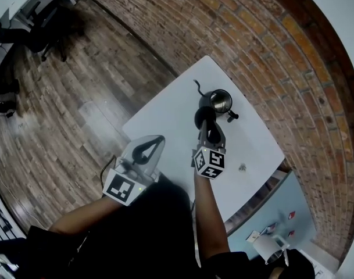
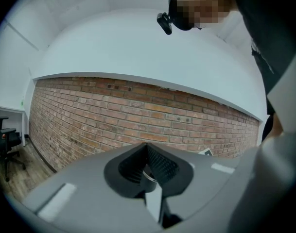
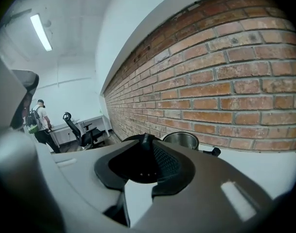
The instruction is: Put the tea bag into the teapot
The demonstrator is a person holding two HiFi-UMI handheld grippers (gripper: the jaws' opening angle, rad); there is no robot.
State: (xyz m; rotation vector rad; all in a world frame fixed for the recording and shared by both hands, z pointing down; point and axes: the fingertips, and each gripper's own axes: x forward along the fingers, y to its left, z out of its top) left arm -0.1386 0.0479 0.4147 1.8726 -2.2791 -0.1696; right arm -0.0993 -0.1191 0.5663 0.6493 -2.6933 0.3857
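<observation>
Tea bag (image 1: 242,167) in head view only; lid (image 1: 200,114) in right tool (image 3: 144,141)

teapot (image 1: 221,101) on table (image 1: 165,127), lid (image 1: 203,117) beside — wall (image 1: 270,51) behind

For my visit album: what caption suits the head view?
Right gripper holds a dark lid beside the open teapot on a white table.

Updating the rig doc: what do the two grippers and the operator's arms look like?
Left gripper and right gripper match: light grey moulded bodies, black jaw linings with ribbed pads, and a black-and-white square-marker cube behind each: left cube, right cube. No cables visible. The person wears a black top, forearms uncovered.
</observation>
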